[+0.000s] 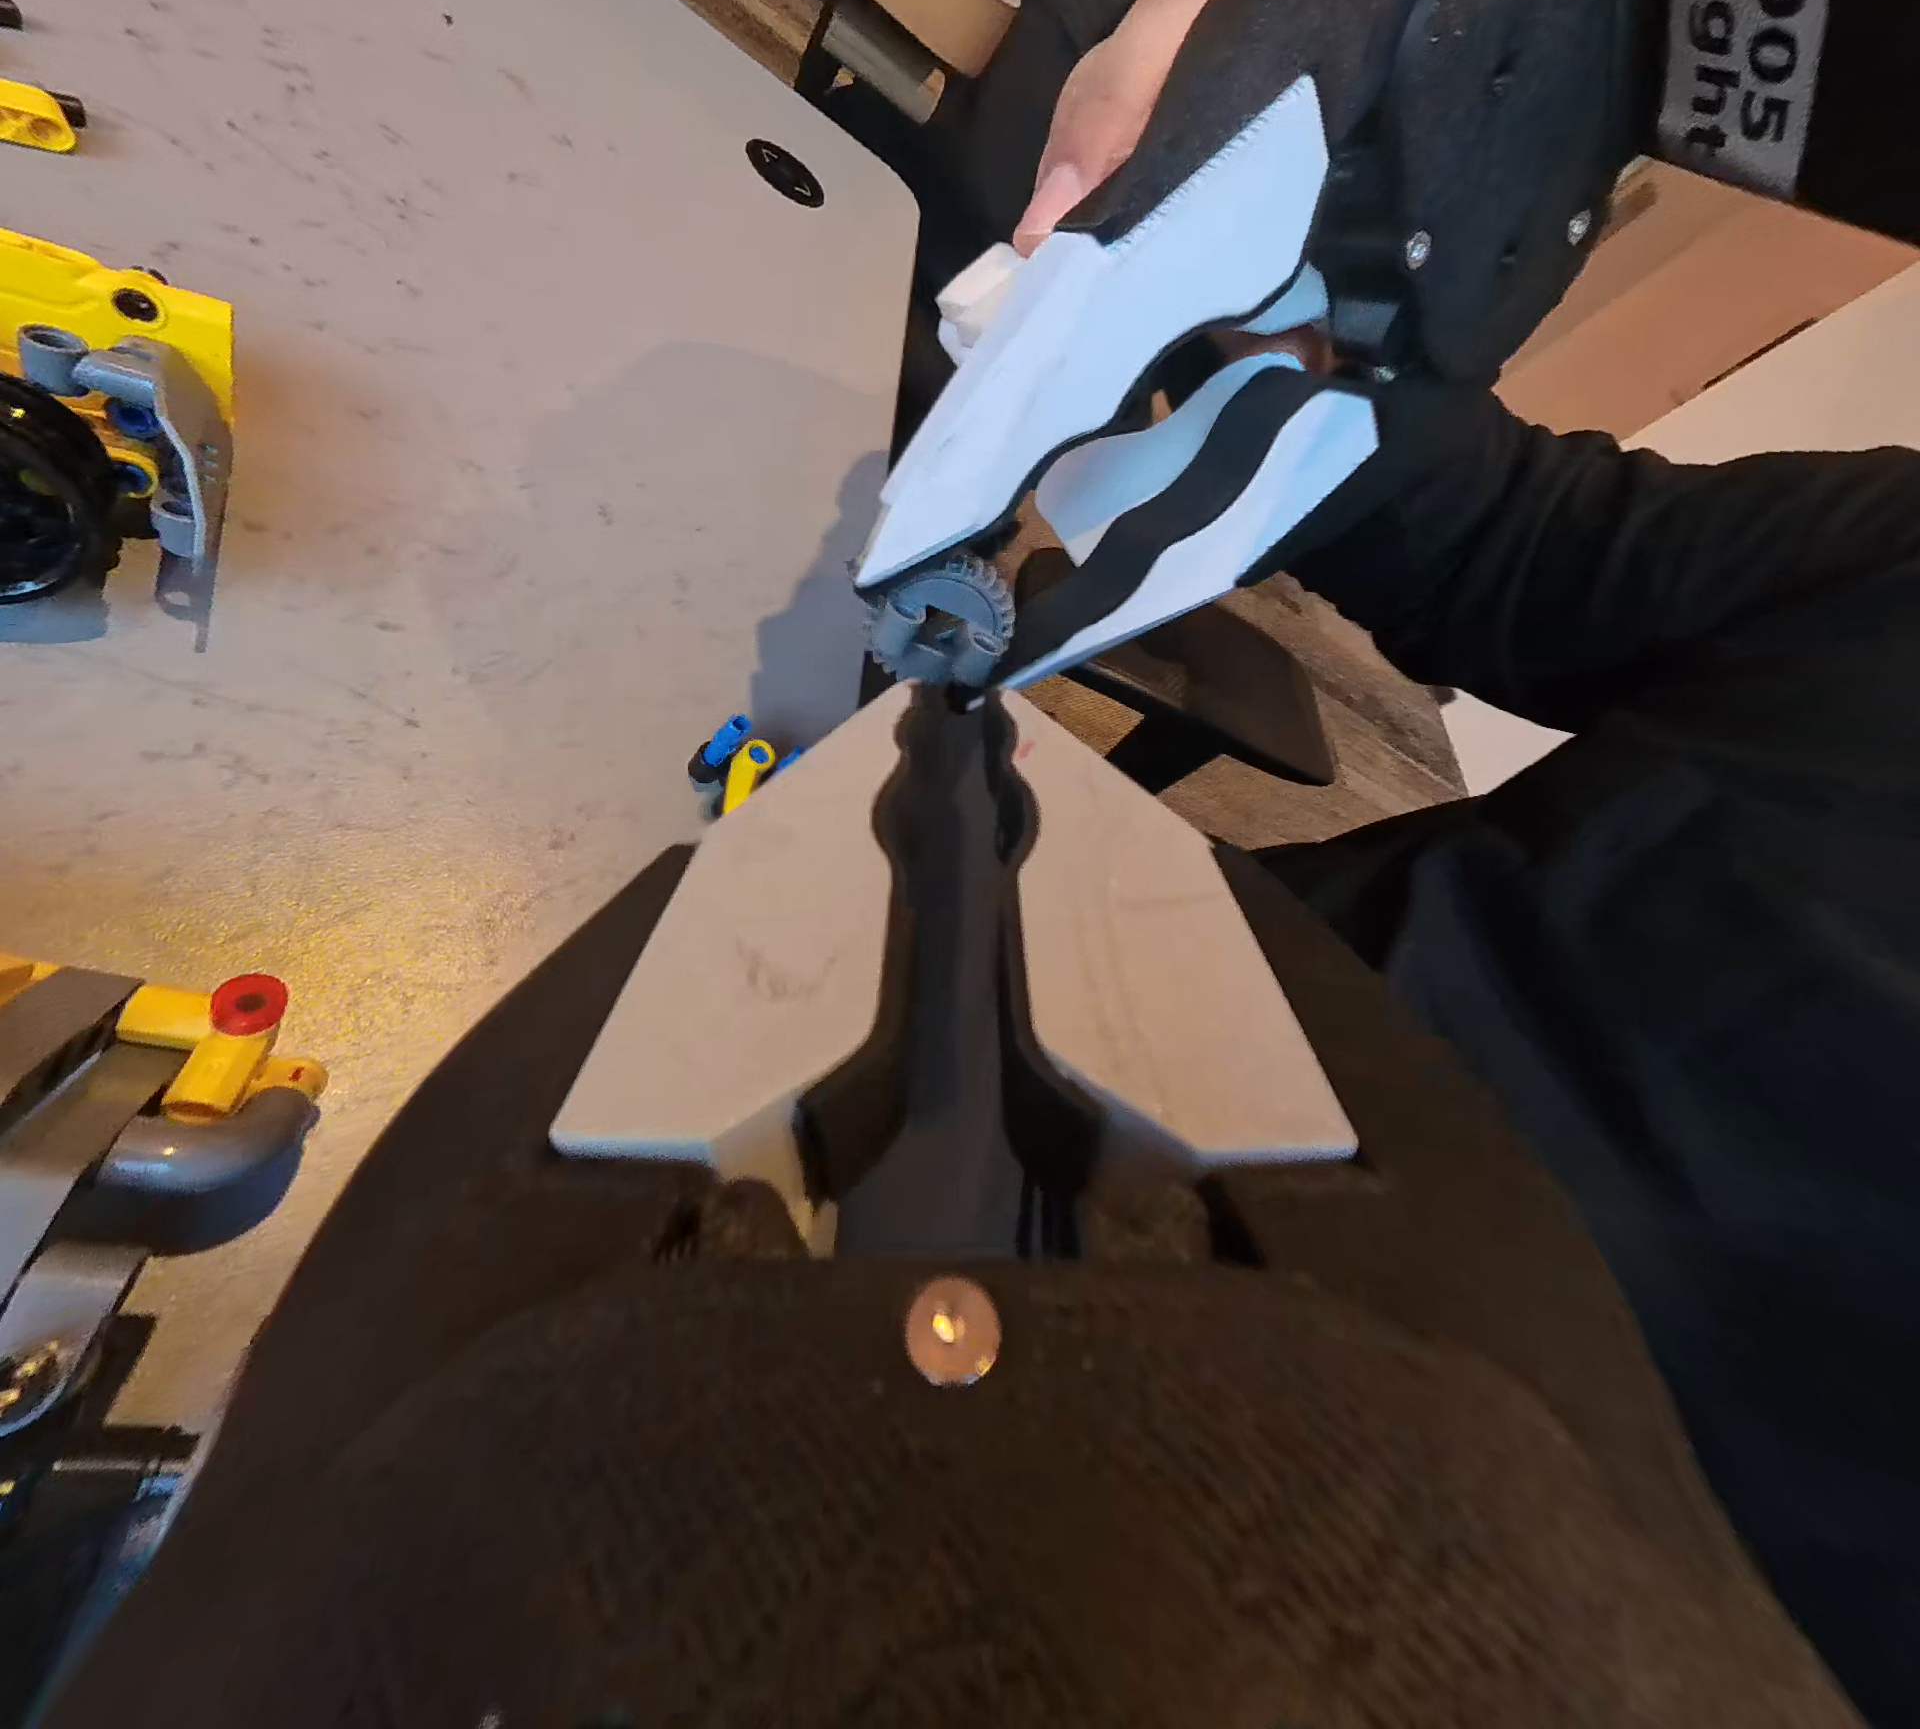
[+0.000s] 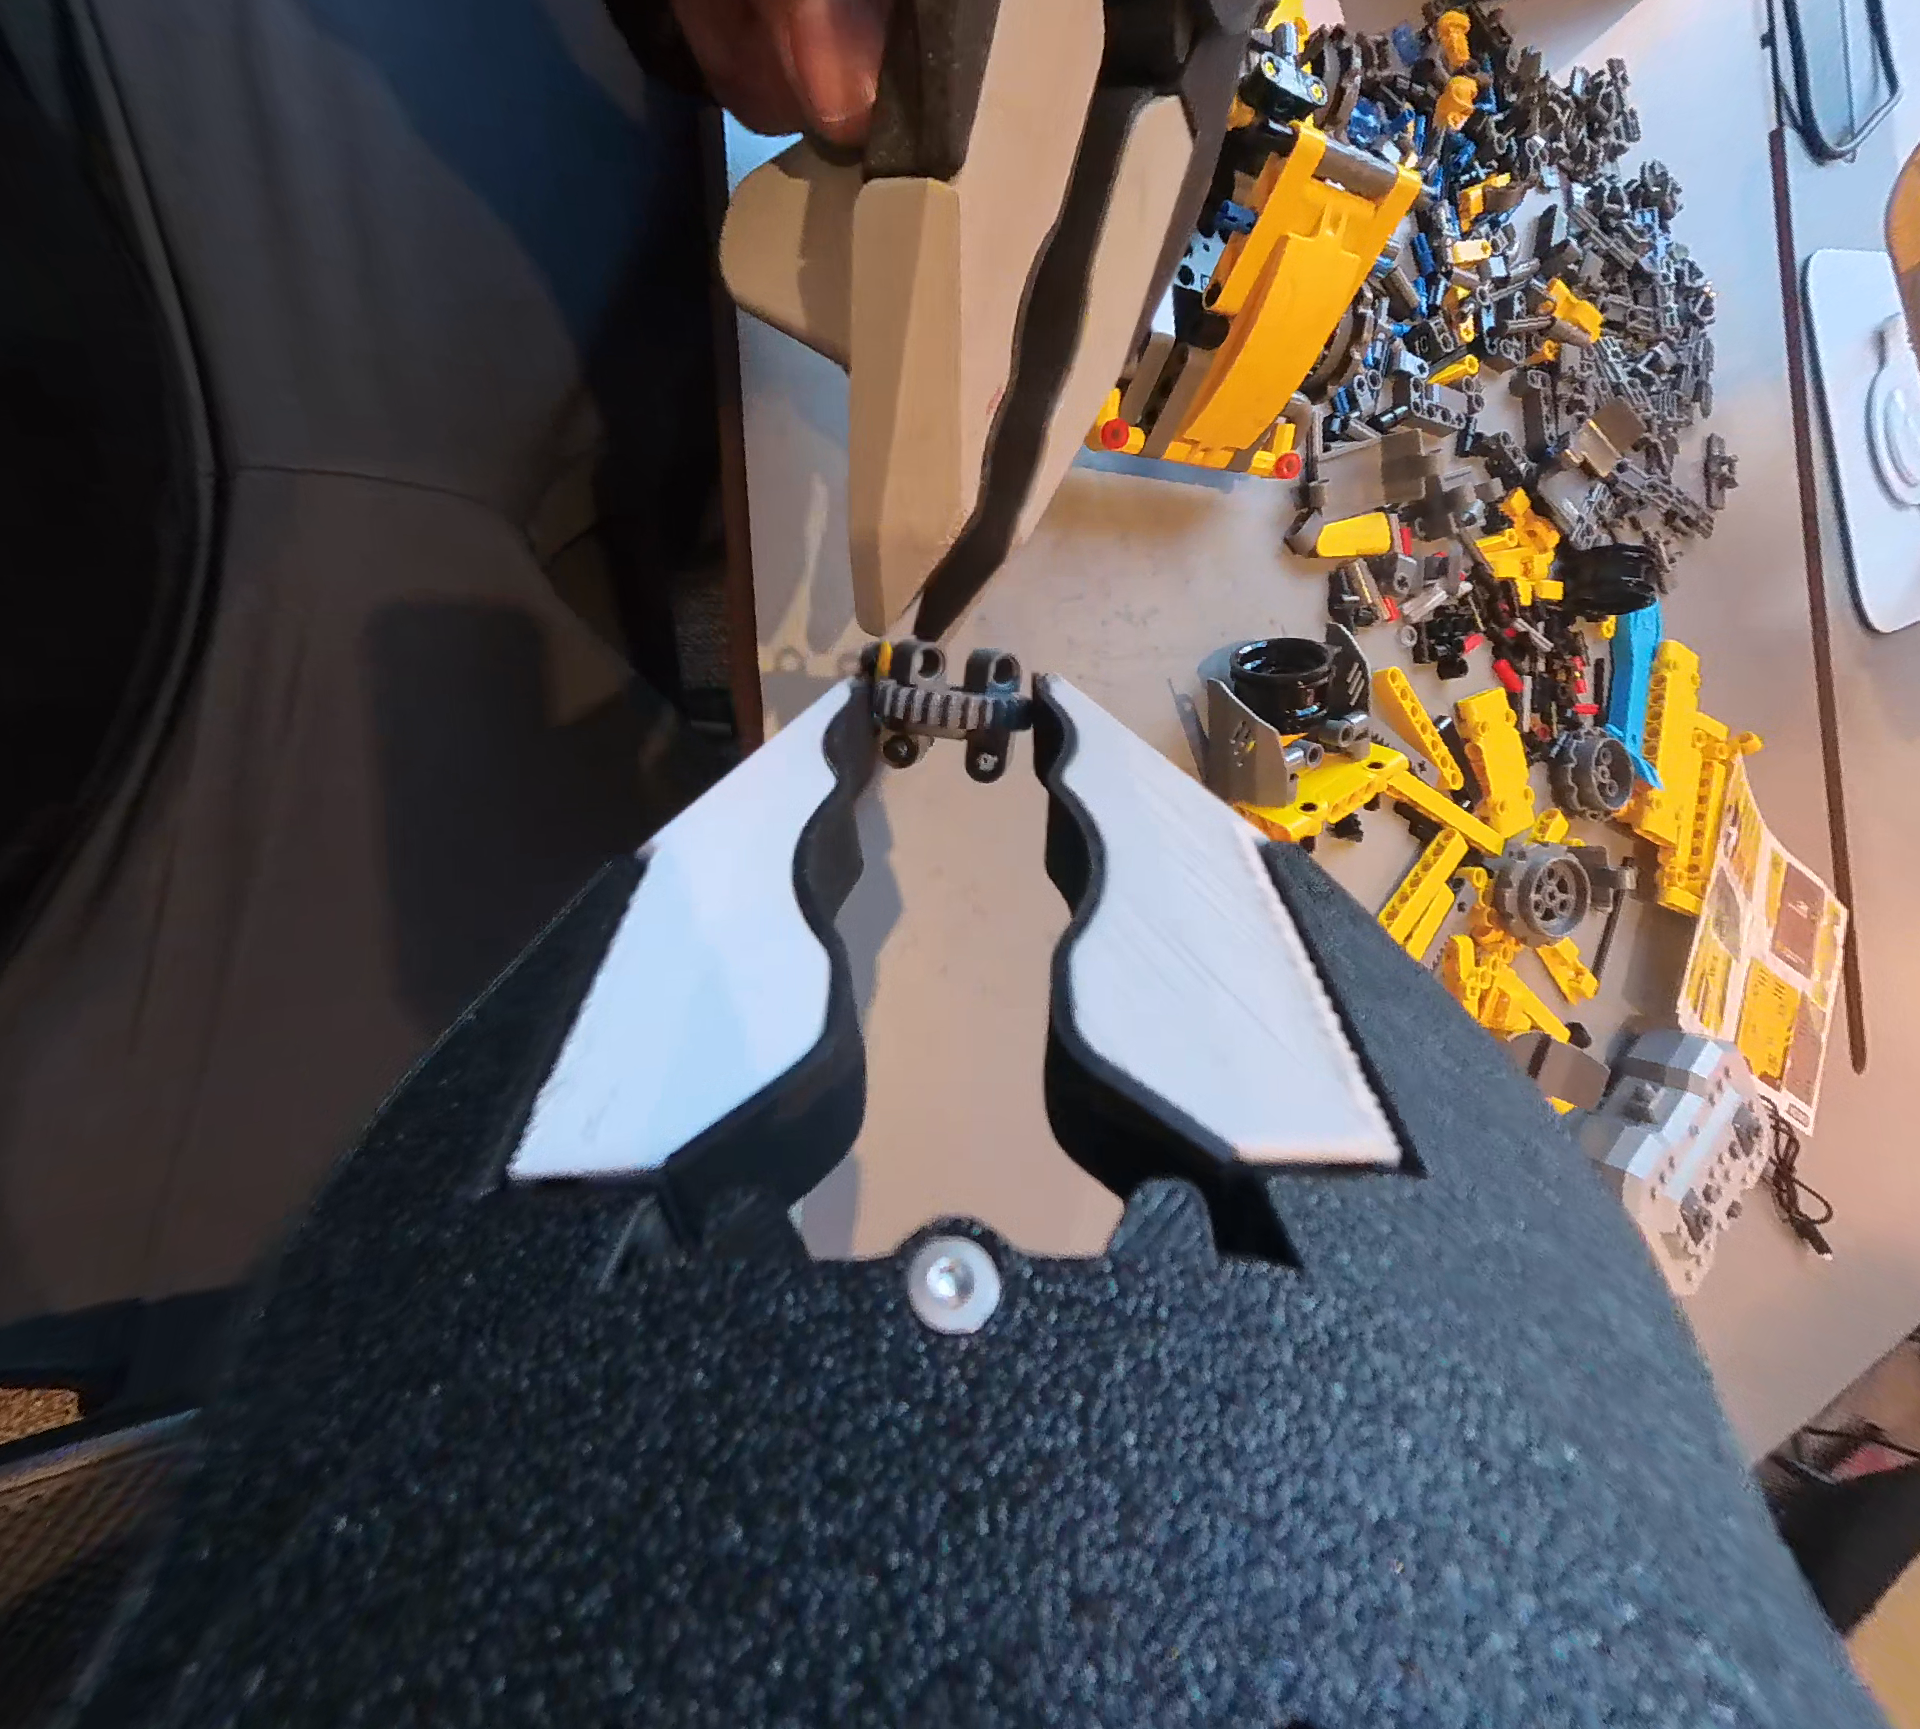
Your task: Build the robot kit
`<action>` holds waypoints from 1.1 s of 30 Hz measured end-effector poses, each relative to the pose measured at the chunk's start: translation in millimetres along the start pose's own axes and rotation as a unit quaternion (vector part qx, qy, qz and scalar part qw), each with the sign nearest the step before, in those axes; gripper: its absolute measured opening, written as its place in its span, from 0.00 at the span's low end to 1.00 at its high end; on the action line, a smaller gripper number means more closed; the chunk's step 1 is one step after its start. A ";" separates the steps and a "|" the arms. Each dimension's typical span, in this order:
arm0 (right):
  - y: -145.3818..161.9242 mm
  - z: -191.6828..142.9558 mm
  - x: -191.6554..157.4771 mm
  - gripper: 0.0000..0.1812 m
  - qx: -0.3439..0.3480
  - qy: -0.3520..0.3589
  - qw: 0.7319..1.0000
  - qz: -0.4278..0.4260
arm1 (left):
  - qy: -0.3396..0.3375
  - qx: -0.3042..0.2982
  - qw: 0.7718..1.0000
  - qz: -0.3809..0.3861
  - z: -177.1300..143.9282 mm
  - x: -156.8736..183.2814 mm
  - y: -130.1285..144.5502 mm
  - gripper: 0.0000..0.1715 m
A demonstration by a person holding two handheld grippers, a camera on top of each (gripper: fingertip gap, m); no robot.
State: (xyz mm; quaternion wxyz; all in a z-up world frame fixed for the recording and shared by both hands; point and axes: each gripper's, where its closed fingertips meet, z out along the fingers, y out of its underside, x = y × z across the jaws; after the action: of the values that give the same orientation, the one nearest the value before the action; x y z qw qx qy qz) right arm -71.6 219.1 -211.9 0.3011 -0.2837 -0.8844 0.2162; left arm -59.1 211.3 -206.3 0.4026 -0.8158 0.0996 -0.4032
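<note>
— Starting at the left, what has the left gripper got?

— Its fingers are pressed nearly together, tips pinching something dark and thin; too small to name. That tip meets the grey gear assembly from above in the right wrist view.

— And the right gripper?

— Partly spread, its fingers clamp the gear assembly crosswise at the very tips: toothed wheel and pin-hole connectors between the pads, held above the tabletop edge.

— Beyond the fingers?

— Right of them lie a yellow built model, a loose pile of yellow, grey and black bricks, and a printed sheet. A small blue-and-yellow piece lies beside the left fingertips.
</note>
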 end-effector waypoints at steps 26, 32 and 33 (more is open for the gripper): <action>-9.1 -7.9 -15.6 0.17 0.030 -0.040 0.999 0.003 | -0.029 -0.018 0.986 0.162 4.3 11.6 0.8 0.14; -6.5 -4.4 -16.3 0.17 0.023 -0.049 0.998 0.015 | -0.044 -0.032 0.984 0.167 6.4 7.8 4.1 0.13; -5.6 -3.5 -16.3 0.16 0.024 -0.052 0.998 0.021 | -0.052 -0.036 0.982 0.177 6.7 6.4 4.9 0.13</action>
State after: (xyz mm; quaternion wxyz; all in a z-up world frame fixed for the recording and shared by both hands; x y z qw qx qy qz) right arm -60.7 205.4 -213.0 0.2568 -0.2833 -0.8873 0.2579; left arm -49.2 208.8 -208.6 0.4422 -0.8193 0.2356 -0.2787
